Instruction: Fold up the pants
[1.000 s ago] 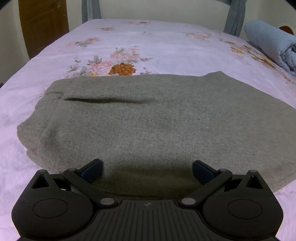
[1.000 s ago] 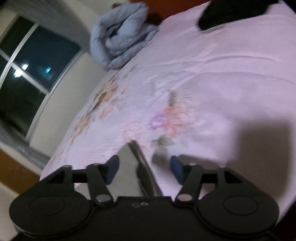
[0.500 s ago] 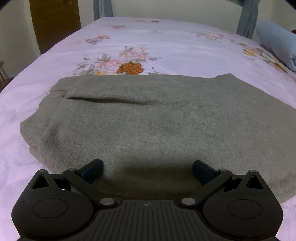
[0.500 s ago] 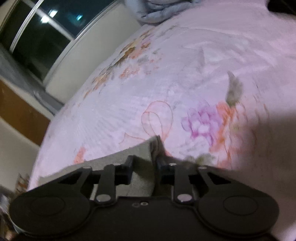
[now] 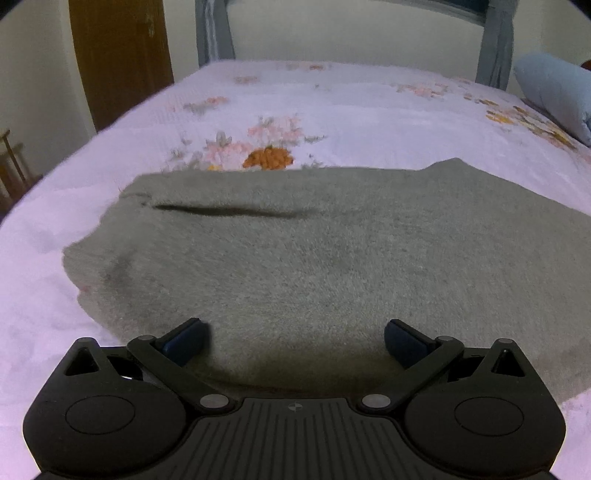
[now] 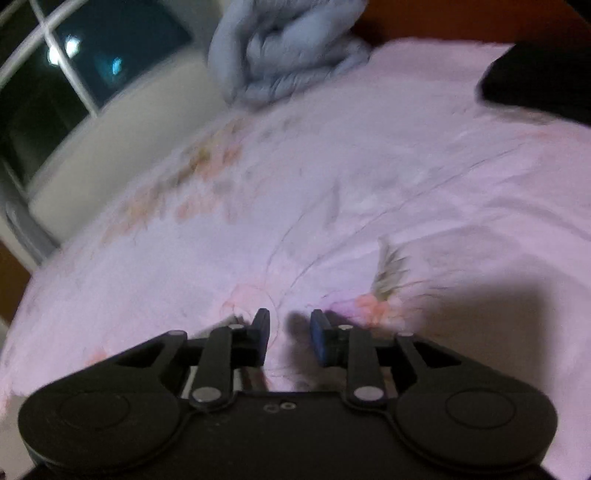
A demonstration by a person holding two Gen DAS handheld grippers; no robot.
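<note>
The grey pants [image 5: 314, 266] lie folded and flat on the bed [image 5: 369, 110], over its pink flowered sheet. The left claw [image 5: 295, 336] hovers above their near edge, jaws wide, gripping nothing. The right claw [image 6: 290, 338] is over bare sheet, jaws narrow and just been opening, with nothing between them. A rolled blue blanket [image 6: 284, 48] sits at the bed's far end.

Pale walls [image 5: 33, 66], a brown wooden door [image 5: 122, 55] left of the bed [image 5: 369, 107]. Dark night window [image 6: 55, 74] with white bars; grey curtains [image 5: 214, 29]; dim indoor light.
</note>
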